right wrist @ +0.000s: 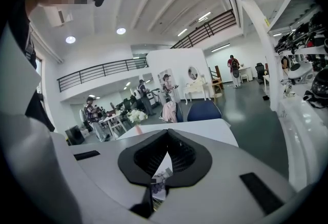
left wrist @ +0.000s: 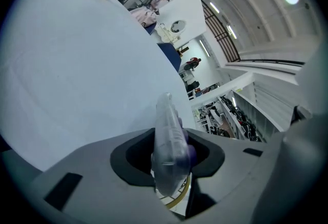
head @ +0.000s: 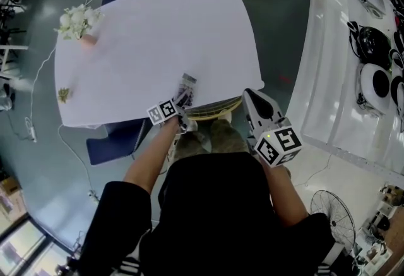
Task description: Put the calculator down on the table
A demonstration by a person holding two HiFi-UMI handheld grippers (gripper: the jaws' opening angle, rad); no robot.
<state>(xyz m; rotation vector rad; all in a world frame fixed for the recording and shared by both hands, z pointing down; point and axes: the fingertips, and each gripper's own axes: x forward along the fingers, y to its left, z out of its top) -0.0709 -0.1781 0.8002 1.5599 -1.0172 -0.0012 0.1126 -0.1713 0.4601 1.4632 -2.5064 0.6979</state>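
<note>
left gripper view: calculator (left wrist: 168, 141) clamped edge-on in the left hand-held gripper (left wrist: 168, 159).

Translucent grey calculator (left wrist: 168, 141), tilted edgewise

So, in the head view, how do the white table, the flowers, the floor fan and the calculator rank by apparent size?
1. white table
2. flowers and floor fan: they look about alike, so no ranking between them
3. calculator

One calculator (head: 185, 90), one table (head: 158, 35).
</note>
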